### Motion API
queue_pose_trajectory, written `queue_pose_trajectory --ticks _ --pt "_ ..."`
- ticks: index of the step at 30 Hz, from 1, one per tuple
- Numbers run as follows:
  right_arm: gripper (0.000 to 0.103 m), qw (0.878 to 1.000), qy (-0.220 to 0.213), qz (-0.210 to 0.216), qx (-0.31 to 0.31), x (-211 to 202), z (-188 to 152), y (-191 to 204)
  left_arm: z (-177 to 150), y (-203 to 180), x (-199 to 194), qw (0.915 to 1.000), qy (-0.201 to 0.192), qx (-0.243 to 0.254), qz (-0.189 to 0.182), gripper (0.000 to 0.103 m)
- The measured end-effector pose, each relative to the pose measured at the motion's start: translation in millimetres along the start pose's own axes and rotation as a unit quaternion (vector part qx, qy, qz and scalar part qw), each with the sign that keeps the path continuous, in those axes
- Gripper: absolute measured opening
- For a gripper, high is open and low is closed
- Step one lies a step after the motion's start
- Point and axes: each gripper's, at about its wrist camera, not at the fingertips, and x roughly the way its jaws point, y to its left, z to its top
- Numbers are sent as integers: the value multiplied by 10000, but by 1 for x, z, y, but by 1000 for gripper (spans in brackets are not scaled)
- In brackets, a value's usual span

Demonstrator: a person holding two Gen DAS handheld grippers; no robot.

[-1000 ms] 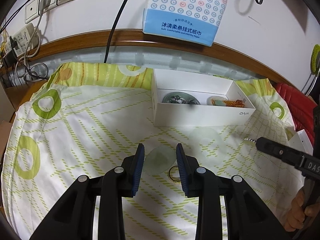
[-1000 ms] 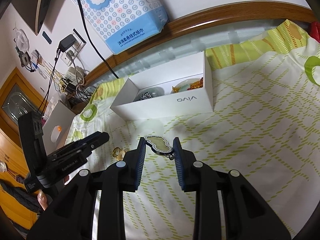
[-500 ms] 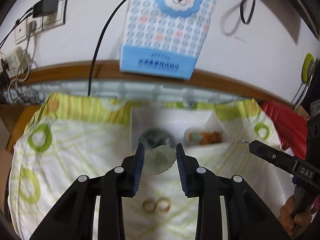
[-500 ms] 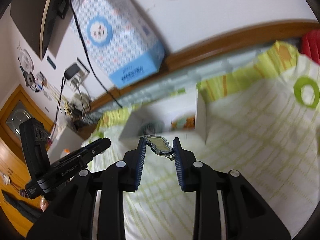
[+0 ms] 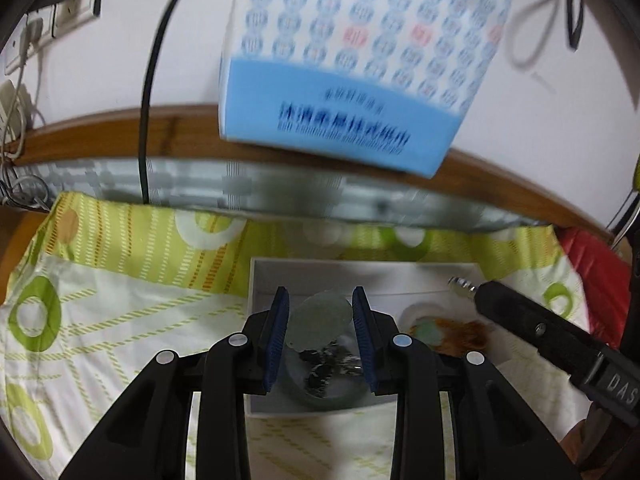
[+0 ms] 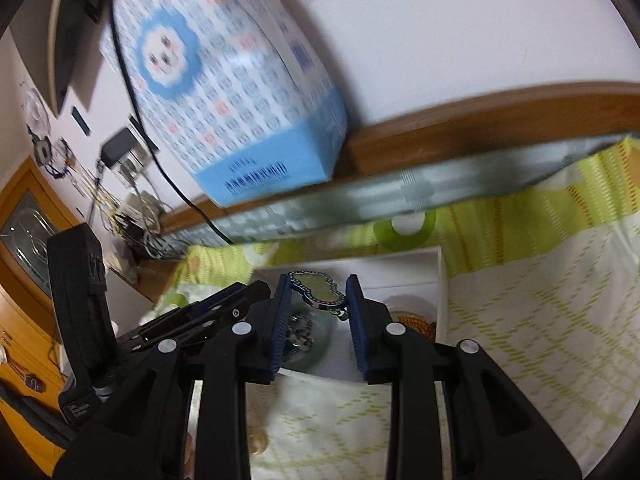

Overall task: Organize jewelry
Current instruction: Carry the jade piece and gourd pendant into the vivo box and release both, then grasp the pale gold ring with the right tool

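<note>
With some jewelry already in the box [image 5: 260, 280], we grip a jade disc [image 5: 318, 320] left and a pendant [image 6: 318, 290] right above it, unplaced.

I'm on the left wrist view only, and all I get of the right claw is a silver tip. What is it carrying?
Observer: The right claw is shut on a cloud-shaped pendant with a dark beaded rim.
Operator: Where is that relative to the box?
Observer: It appears to hang over the white box, above the glass dish of dark jewellery.
Operator: Anything dangling?
Observer: A small clasp hangs from the pendant's lower right edge.
</note>
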Motion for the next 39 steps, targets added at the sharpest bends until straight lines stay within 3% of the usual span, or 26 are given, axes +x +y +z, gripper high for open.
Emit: queue_pose_trajectory --ticks 11,15,25,32,34,39 --pt "26 9987 249 -379 -248 22 -7 -1 1 -8 17 9998 68 190 36 33" --pt "26 9991 180 -351 -157 17 -5 -4 3 -6 14 9999 -6 136 93 59" --pt "26 9997 47 -245 -81 4 0 -1 8 0 5 10000 12 -43 28 61" --pt "27 9989 -413 118 -159 -39 4 24 14 7 -41 9982 -475 -130 343 74" --pt "34 9983 -479 283 -184 -52 -3 34 7 14 -60 9974 -604 -249 319 79" --pt "34 9982 -360 258 -404 -67 -30 52 -29 33 -85 9965 -499 -297 609 80"
